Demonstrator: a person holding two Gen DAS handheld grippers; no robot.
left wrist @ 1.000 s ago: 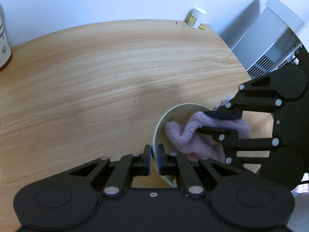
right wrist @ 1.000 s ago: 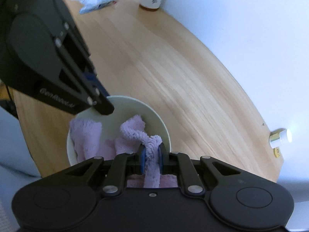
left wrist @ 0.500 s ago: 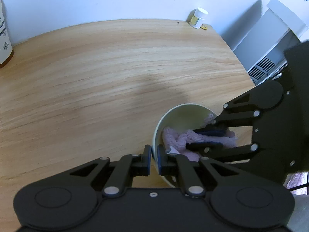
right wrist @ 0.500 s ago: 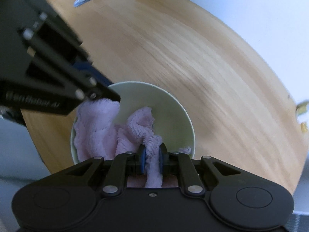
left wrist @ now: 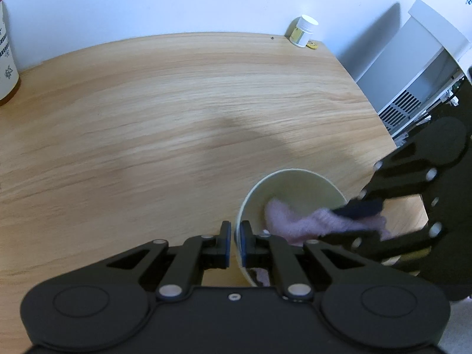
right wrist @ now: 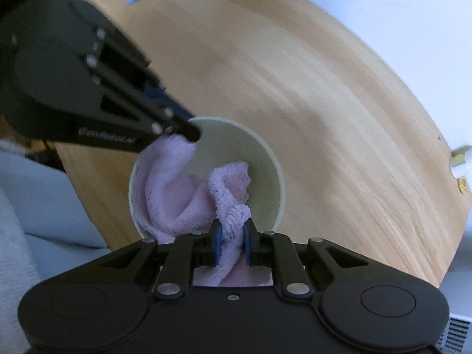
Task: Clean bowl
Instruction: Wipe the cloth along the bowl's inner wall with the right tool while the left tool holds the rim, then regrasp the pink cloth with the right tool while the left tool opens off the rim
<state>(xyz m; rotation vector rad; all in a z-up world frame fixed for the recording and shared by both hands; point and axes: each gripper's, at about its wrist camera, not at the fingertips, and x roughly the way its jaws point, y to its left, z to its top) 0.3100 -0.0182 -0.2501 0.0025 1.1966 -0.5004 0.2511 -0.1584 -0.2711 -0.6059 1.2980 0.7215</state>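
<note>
A pale wooden table (left wrist: 177,124) meets a white wall; near its edge the left gripper (left wrist: 233,240) pinches the rim of the pale green bowl (left wrist: 295,183). From the right wrist, the right gripper (right wrist: 231,237) is clamped on a pink towel (right wrist: 177,200) inside; wiping looks midway; the bowl's bottom is hidden, motion-blurred.

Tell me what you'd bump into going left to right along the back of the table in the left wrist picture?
Patterned white canister at the far left edge → small white-lidded jar → little yellow thing beside it → white appliance with vents past the table's right end.
</note>
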